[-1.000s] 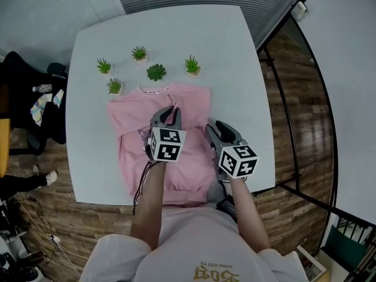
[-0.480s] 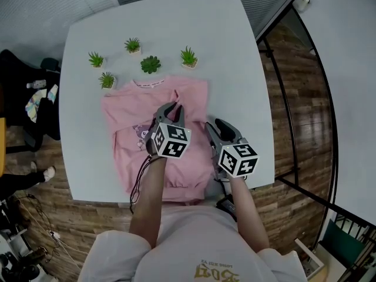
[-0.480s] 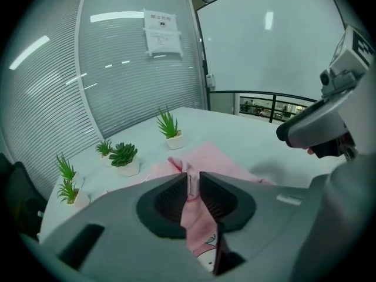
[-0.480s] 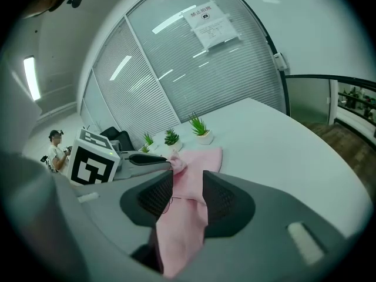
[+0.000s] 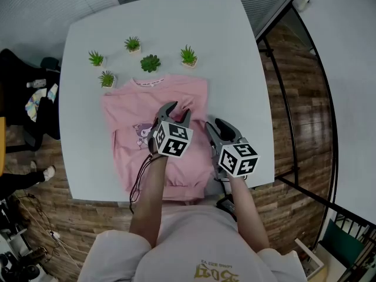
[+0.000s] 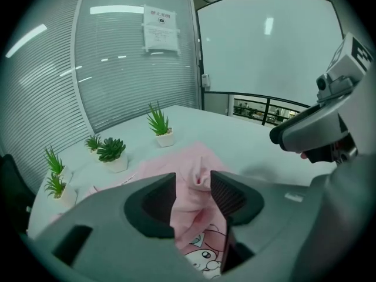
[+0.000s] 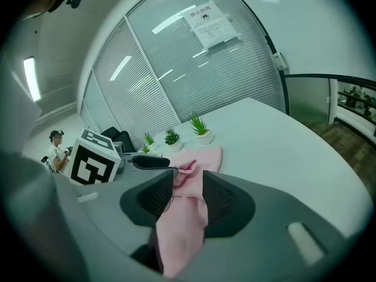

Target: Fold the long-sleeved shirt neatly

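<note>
Head camera sitting high above person, facing steeply down, taking in whole table (image 5: 235, 51), pink shirt (image 5: 126, 107), potted plants (image 5: 150, 63), both grippers, surrounding floor (image 5: 294, 98).

Left gripper (image 5: 176, 111) view riding low over shirt's middle, looking close along own jaws, which have just been opening with cloth between them, toward plants and blind-covered glass wall (image 6: 135, 69); right gripper (image 5: 215, 126) showing at its right edge.

Right gripper view sitting near shirt's right side, facing same wall, catching left gripper's marker cube (image 7: 94, 156) at left.

All three sharing shirt, plants.

text: none legible | wall notice (image 6: 160, 29): too blurred
</note>
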Motion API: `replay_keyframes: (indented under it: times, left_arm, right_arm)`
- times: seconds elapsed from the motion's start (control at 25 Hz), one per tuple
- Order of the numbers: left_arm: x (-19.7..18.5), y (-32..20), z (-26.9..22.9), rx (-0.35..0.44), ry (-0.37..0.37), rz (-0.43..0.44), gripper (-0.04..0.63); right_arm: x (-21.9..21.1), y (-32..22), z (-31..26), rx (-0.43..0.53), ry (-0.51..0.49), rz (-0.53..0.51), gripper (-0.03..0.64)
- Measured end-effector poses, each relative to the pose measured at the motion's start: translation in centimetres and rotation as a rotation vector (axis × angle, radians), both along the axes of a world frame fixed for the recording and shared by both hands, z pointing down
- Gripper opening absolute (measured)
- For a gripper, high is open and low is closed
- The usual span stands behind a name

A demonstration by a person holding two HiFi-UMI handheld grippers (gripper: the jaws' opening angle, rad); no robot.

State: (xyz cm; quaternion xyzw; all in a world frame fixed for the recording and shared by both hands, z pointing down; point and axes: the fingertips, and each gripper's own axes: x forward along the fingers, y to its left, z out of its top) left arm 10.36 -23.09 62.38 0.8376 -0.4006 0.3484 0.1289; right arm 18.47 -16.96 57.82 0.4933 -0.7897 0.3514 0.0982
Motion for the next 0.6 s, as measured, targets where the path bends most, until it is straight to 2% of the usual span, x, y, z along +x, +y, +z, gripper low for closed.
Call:
replay_keyframes:
  times: [0.16, 0.28, 0.4, 0.48, 0.6]
  left_arm:
    - [1.5, 0.9, 0.9, -0.051, 0.023, 0.052, 0.198]
    - [3.5, 2.0, 1.4, -0.102, 0.083, 0.125, 0.203]
    - [4.9, 2.8, 2.0, -0.160, 0.161, 0.159, 0.266]
    - [5.1, 3.1, 1.9, -0.172, 0.184, 0.173, 0.298]
    - [4.7, 3.4, 0.5, -0.168, 0.214, 0.172, 0.308]
  right_arm:
    - [0.1, 0.4, 0.0, -0.002, 0.003, 0.004, 0.163]
    - [0.4, 0.7, -0.1, -0.001, 0.007, 0.015, 0.163]
    - [0.7, 1.0, -0.2, 0.002, 0.010, 0.034, 0.163]
    - [0.6, 1.2, -0.5, 0.008, 0.010, 0.045, 0.163]
    - [0.3, 1.6, -1.0, 0.016, 0.011, 0.057, 0.163]
